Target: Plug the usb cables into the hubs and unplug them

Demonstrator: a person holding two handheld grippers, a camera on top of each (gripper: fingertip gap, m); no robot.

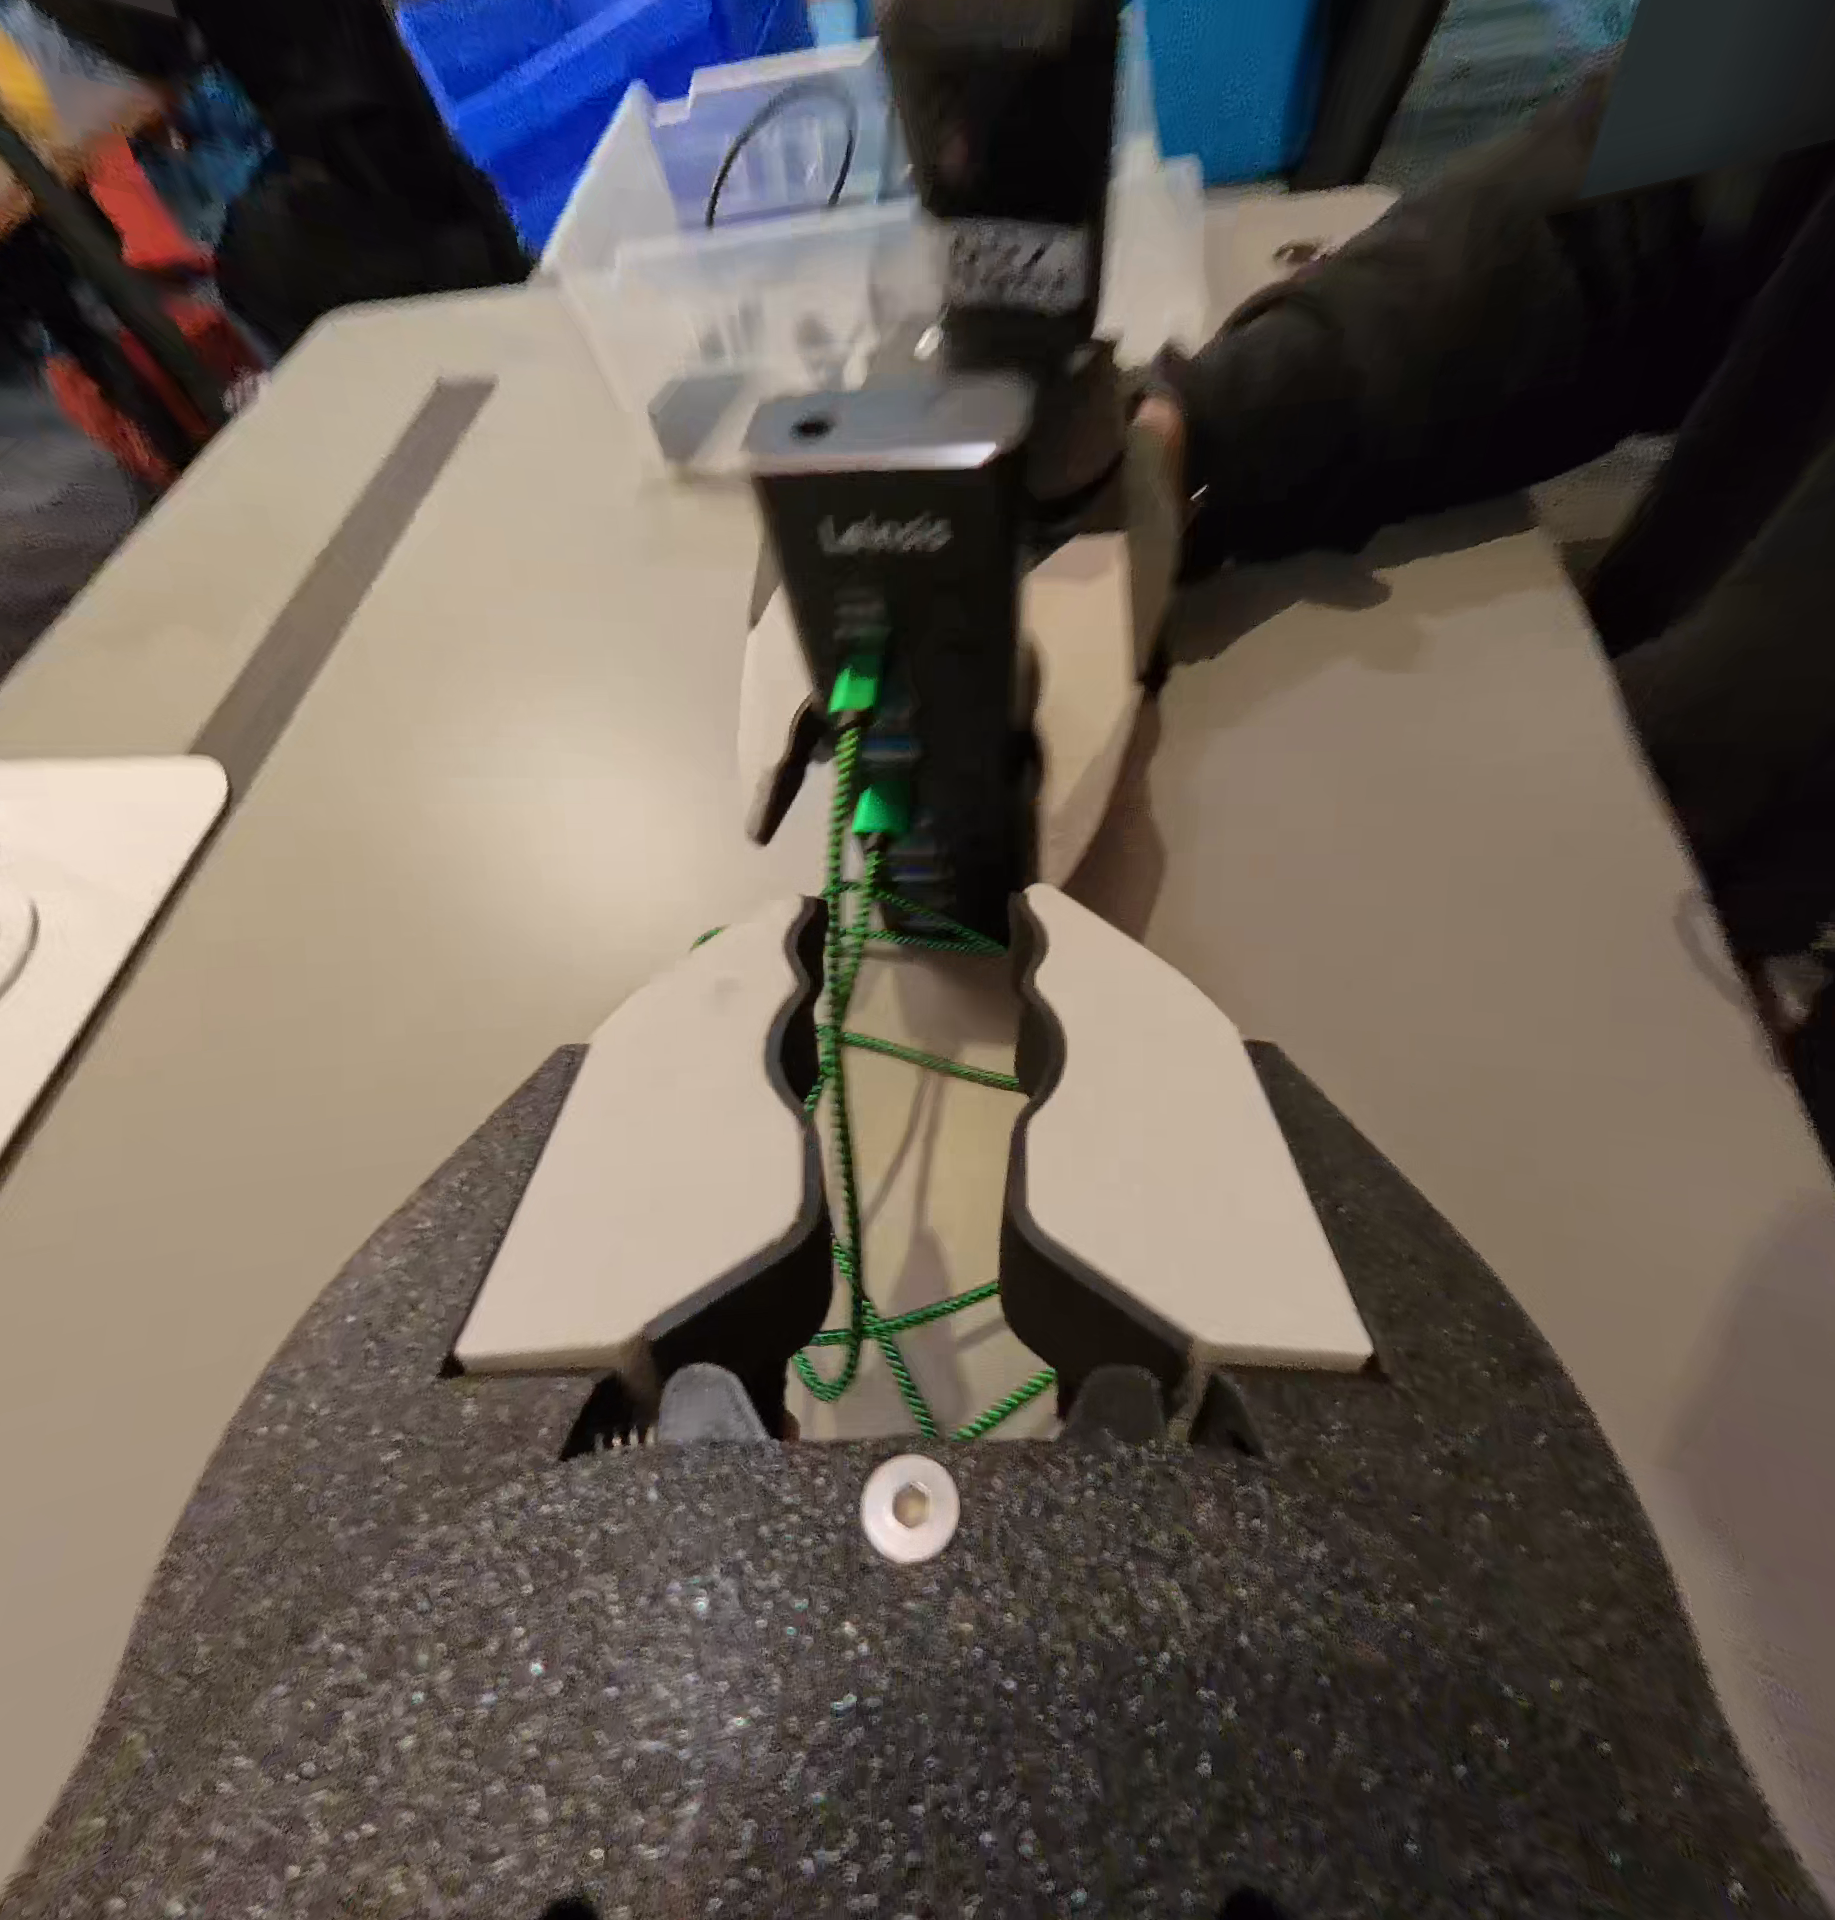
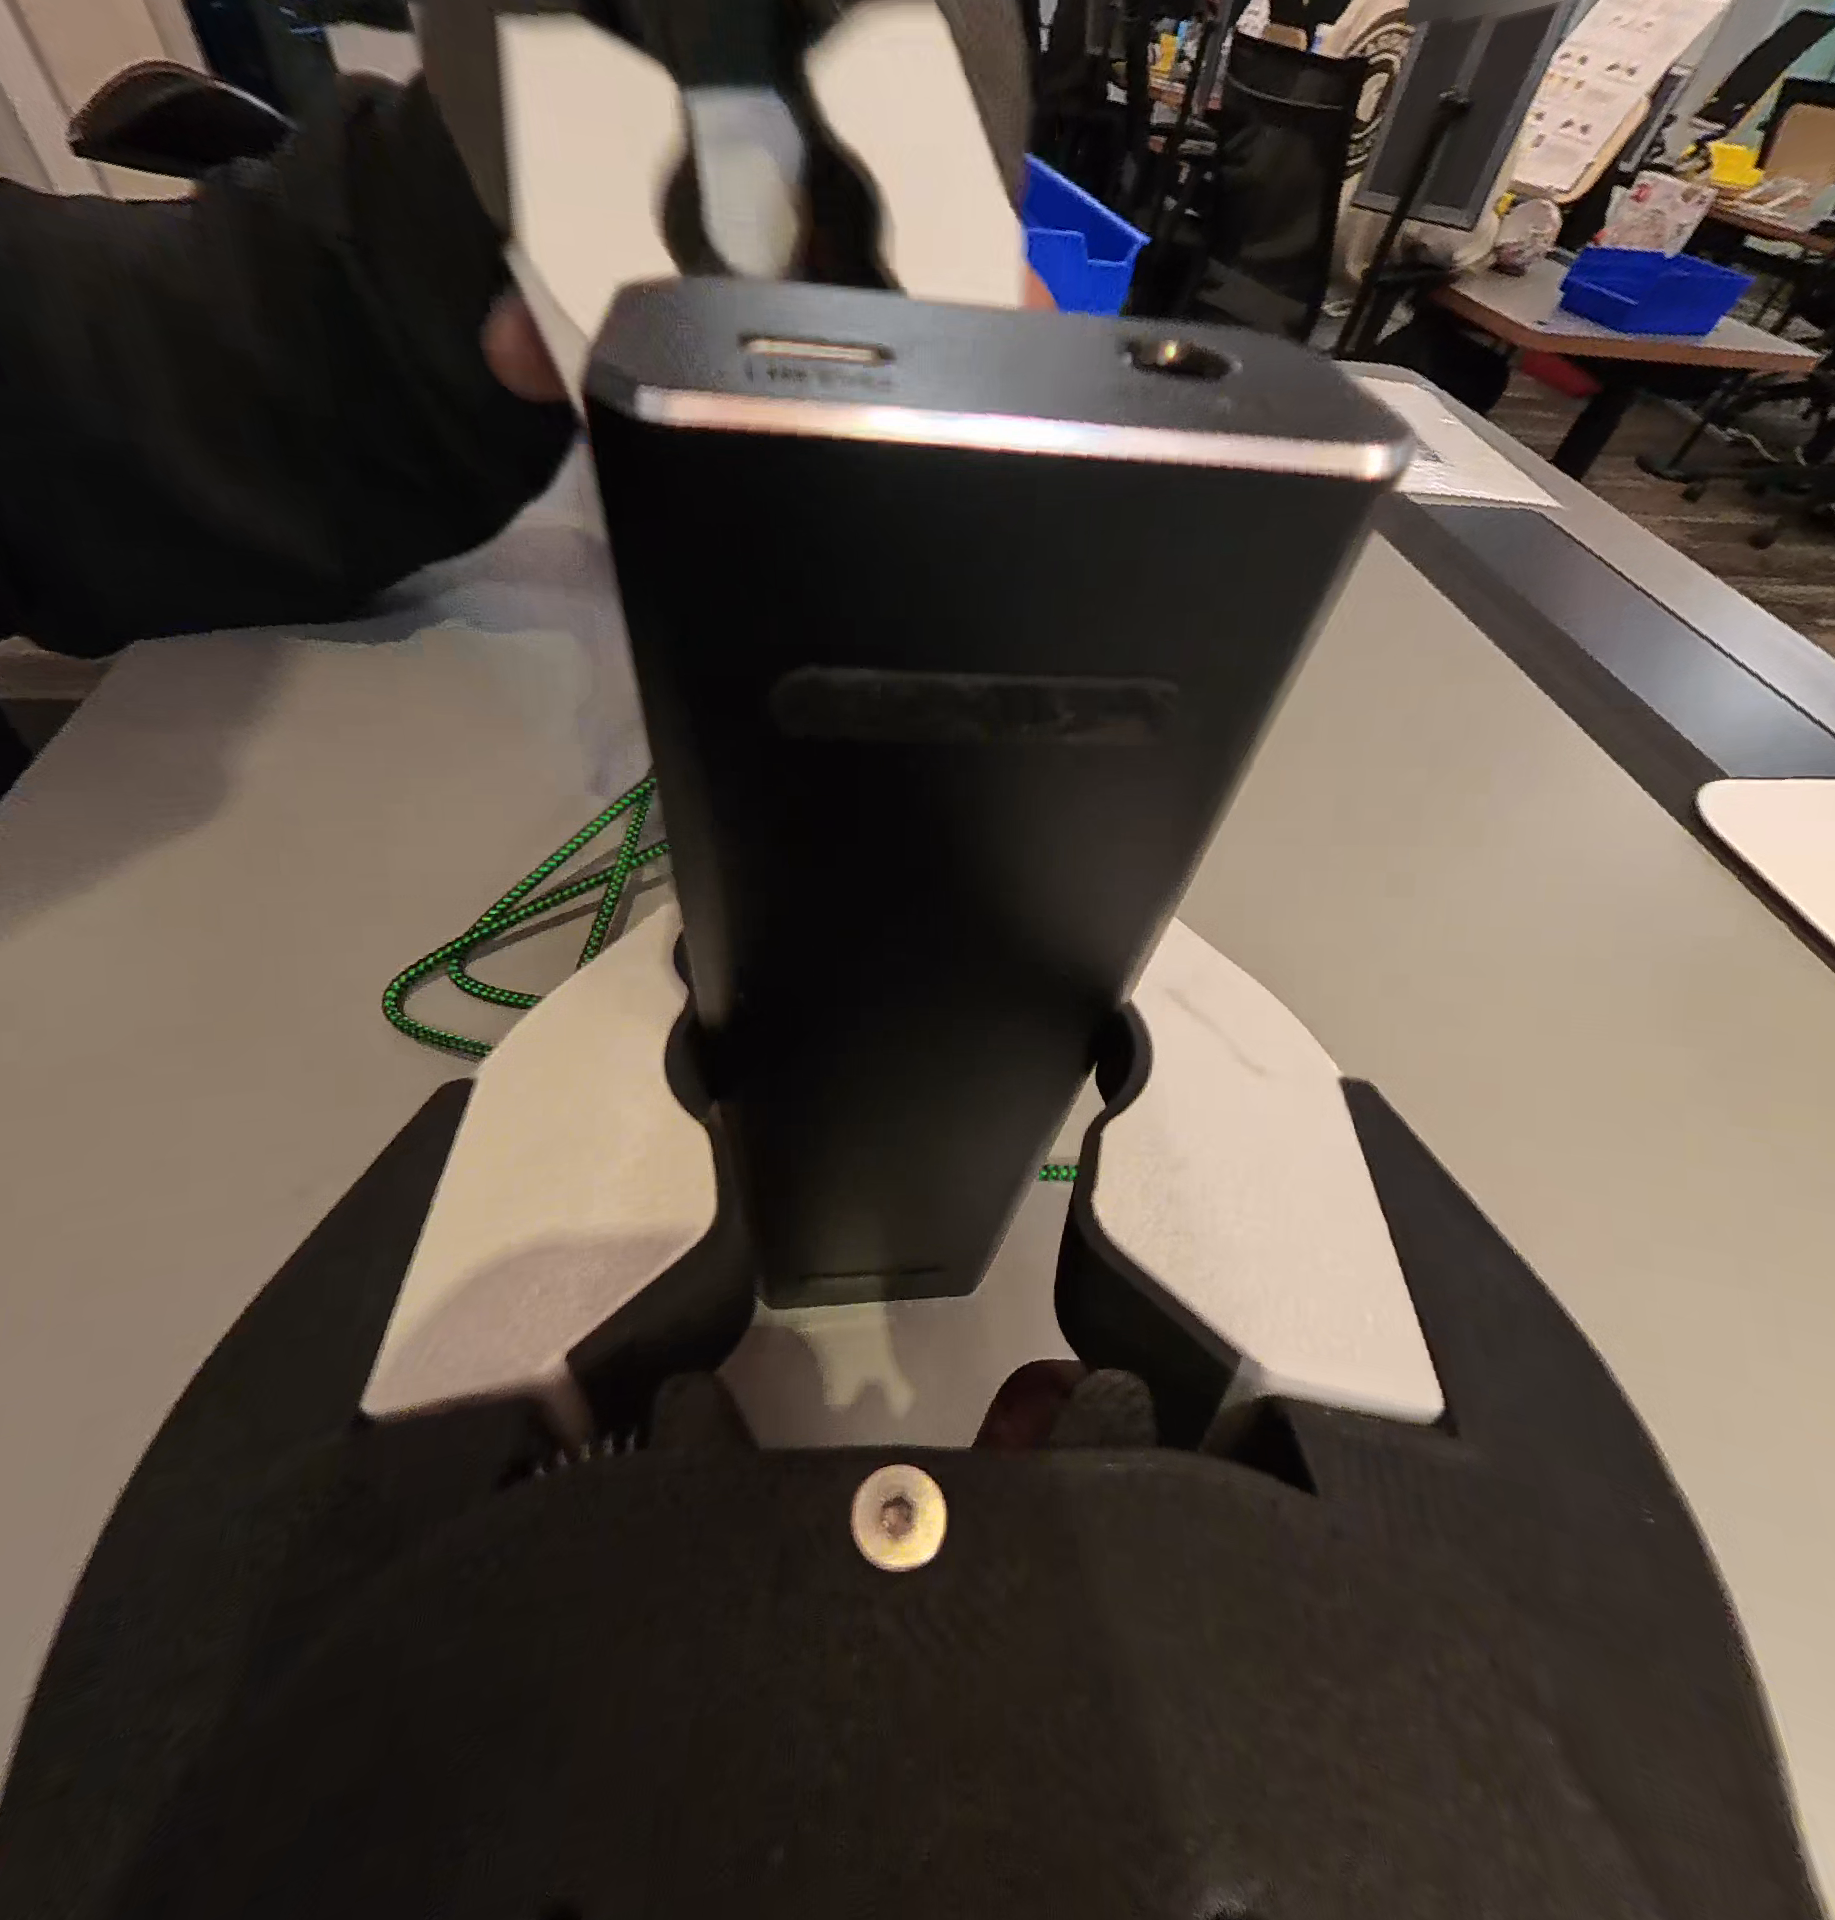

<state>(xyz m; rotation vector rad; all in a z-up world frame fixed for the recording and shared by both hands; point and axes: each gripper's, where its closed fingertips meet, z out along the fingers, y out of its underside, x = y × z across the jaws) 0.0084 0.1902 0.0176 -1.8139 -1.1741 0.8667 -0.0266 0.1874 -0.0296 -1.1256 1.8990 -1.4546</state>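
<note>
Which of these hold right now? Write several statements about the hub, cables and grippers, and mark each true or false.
1. The right gripper clamps the black hub. True.
2. Two green plugs sit in the hub's ports. True.
3. The left gripper grips a plug. False: its jaws stand open, holding nothing.
4. The hub lies flat on the table. False: it stands upright.
5. The braided cable is red. False: green and black.

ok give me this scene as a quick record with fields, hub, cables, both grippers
hub: black hub upright above the grey table
cables: two green plugs in its ports, braided green cable trailing down
right gripper: right gripper shut on the hub's lower sides
left gripper: left gripper open, empty, facing the port side
</note>
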